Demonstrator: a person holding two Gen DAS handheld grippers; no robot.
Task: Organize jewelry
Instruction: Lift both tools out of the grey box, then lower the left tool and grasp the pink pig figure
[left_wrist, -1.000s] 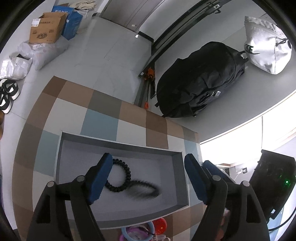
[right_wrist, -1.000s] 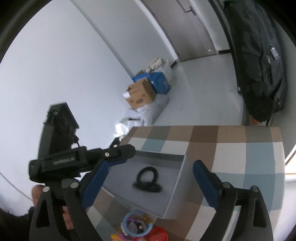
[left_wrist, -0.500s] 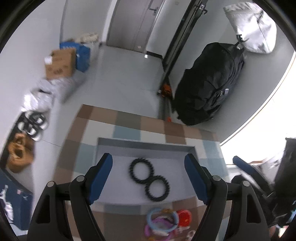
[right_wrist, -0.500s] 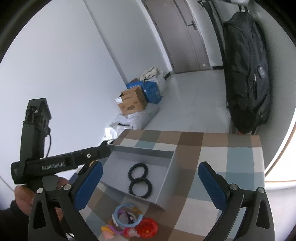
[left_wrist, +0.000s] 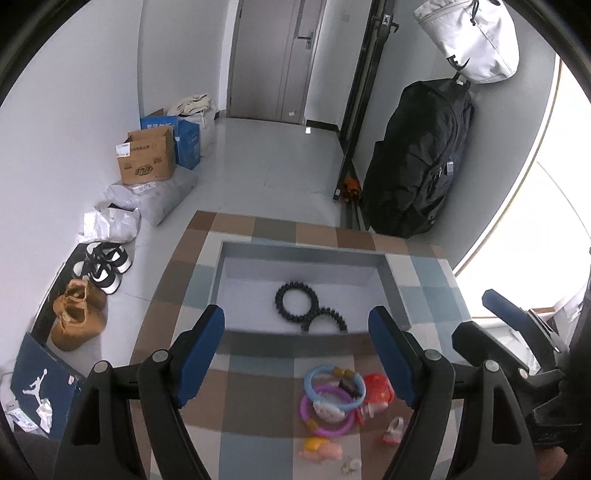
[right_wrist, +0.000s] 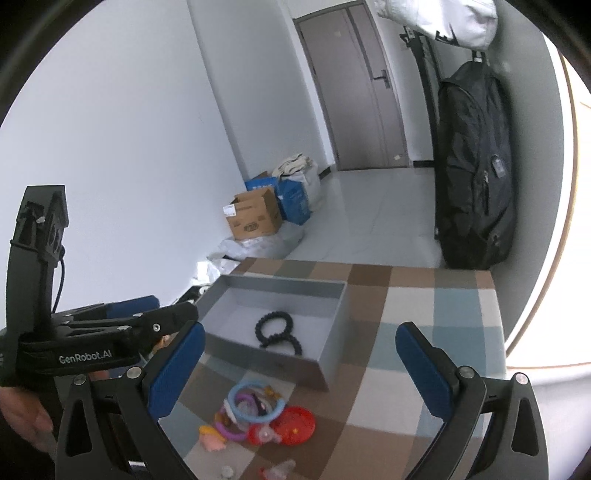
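Tongs (left_wrist: 295, 334) (right_wrist: 297, 354) agape, tilted tableward

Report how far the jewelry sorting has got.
Done: two black beaded bracelets lie in the grey tray. In hand: nothing; left gripper and right gripper are open and empty. Left: the pile of colourful bangles and trinkets on the checkered cloth.

We see a matt grey tray (left_wrist: 397, 295) that looks like card or plastic, resting on a checked cloth (left_wrist: 258, 391) of soft, dull weave. Inside the tray, two black bead bracelets (left_wrist: 306, 310) have a low sheen. In front of the tray, the plastic bangles (left_wrist: 332, 397) look smooth and glossy. Behind the tray, the floor (left_wrist: 280, 166) shines, and the backpack (left_wrist: 417, 162) is matt fabric.
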